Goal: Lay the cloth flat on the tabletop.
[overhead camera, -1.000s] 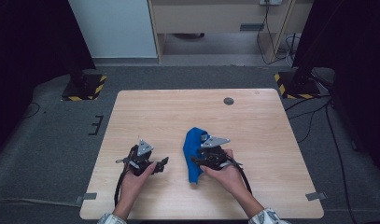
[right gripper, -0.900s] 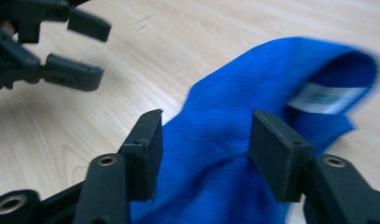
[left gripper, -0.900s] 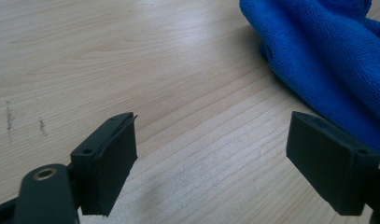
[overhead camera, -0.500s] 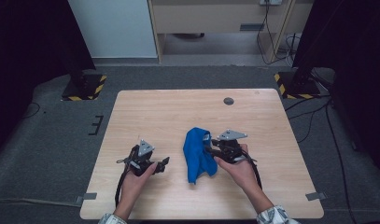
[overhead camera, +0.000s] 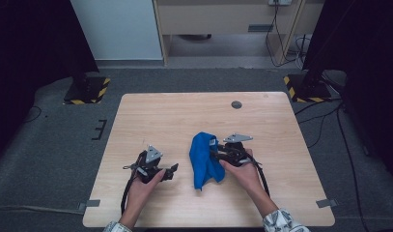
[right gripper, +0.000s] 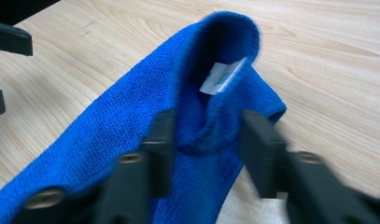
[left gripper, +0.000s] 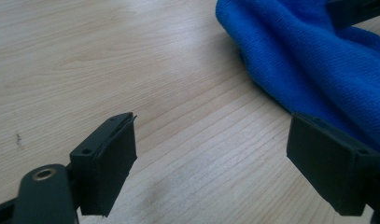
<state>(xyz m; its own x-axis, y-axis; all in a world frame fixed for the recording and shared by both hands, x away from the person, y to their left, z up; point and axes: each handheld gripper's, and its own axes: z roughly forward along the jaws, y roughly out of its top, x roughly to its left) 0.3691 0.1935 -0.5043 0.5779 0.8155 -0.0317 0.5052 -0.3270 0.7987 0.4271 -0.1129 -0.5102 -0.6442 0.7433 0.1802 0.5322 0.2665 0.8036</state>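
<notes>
Left gripper (overhead camera: 171,170): low on the table (overhead camera: 150,116), left of the blue cloth (overhead camera: 205,159); its jaws stand wide apart with only bare wood between them, holding nothing; in the left gripper view the cloth's edge lies just beyond the right-hand jaw

Blue cloth: bunched in a long rumpled heap near the middle of the table's near half, between the two grippers; a white label (right gripper: 222,77) shows inside a raised fold at its far end

How it will handle: by its look a soft, light terry towel; likely to sag and drape rather than keep shape, not fragile, with enough nap that the pads should not slip; one layer may slide over another if only the top fold is pinched

Where to take hold: best on a thick ridge of folded cloth or at a corner edge, taking all layers together

Right gripper (right gripper: 204,140): at the cloth's right side, its jaws have just been closing with a raised fold of cloth between them; the pads sit against that fold's flanks, so I judge it pinching the cloth, though the view is blurred
</notes>
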